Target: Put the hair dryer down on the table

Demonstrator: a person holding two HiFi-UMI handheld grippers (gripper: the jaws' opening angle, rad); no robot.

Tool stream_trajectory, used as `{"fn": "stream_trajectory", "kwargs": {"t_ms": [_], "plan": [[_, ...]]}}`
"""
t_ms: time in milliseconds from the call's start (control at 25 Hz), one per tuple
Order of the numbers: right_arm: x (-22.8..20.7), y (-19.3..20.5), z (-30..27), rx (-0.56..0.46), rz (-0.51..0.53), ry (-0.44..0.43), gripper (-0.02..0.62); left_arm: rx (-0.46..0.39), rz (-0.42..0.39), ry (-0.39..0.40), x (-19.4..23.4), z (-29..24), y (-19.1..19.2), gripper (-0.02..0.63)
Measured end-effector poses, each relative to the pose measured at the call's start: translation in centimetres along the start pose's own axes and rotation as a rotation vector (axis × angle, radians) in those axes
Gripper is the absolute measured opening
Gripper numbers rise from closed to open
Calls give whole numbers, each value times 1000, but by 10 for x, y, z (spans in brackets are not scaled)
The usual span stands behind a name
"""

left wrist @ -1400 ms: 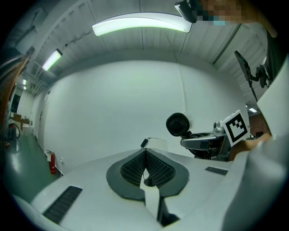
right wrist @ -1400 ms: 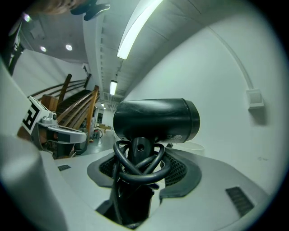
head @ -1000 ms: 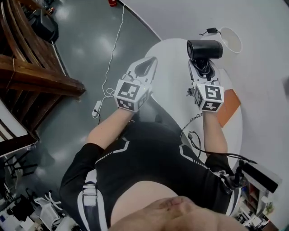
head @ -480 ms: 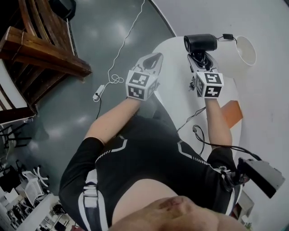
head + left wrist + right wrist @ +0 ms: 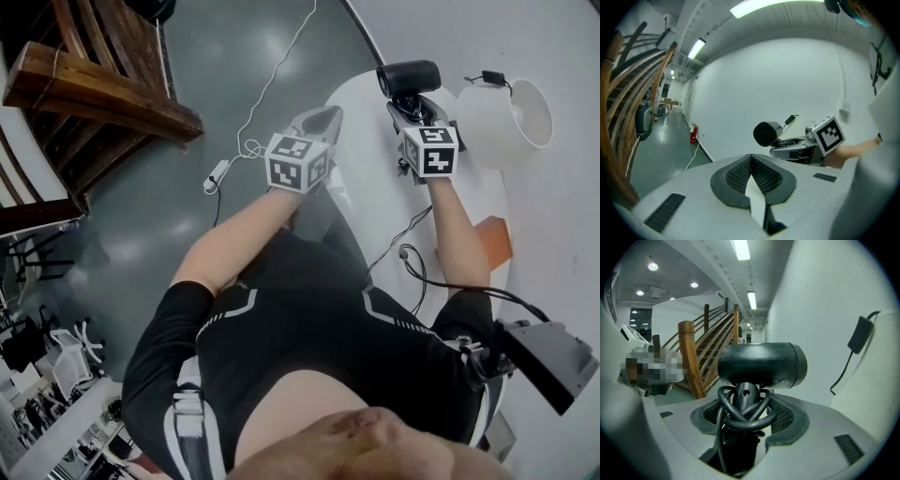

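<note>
Fingers of right gripper (image 5: 411, 106) still pinch the hair dryer (image 5: 409, 77) over the table (image 5: 373, 183); left gripper's (image 5: 323, 118) stay pressed together

Your right gripper (image 5: 412, 106) has the hair dryer (image 5: 409, 78) between its jaws, above the far end of the desk (image 5: 370, 197). Just right of that gripper, a round container (image 5: 502, 122) stands on the desk. Your left gripper (image 5: 325, 116) hangs left of it, near the desk's left edge. Further left, a staircase (image 5: 103, 94) stands on the floor (image 5: 216, 56).
</note>
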State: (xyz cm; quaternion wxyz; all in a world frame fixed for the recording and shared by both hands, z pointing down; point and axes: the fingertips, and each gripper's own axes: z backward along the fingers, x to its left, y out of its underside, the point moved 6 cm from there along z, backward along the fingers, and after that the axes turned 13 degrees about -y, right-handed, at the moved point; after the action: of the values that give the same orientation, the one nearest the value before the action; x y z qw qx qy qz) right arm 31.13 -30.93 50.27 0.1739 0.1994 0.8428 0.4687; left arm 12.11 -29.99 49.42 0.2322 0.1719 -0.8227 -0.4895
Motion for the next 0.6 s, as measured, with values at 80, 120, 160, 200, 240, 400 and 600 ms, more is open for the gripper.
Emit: {"fn": "stream_trajectory", "kwargs": {"t_ms": [80, 120, 160, 200, 240, 400, 600], "plan": [[-9, 6, -12, 7, -9, -4, 262, 9, -32, 2, -2, -7, 4, 31], [-13, 10, -18, 12, -16, -6, 262, 16, -39, 4, -3, -11, 7, 31], [-18, 14, -24, 23, -21, -8, 262, 25, -37, 5, -3, -13, 10, 31], [-21, 18, -29, 38, -22, -11, 262, 36, -30, 4, -1, -16, 13, 31], [-24, 22, -35, 54, -23, -15, 262, 48, -25, 0, 2, -17, 17, 31], [-36, 35, -57, 101, -40, -24, 262, 99, 3, -27, 14, -27, 32, 32], [-50, 52, -83, 140, -62, -40, 262, 140, -4, -61, 20, -46, 46, 31]]}}
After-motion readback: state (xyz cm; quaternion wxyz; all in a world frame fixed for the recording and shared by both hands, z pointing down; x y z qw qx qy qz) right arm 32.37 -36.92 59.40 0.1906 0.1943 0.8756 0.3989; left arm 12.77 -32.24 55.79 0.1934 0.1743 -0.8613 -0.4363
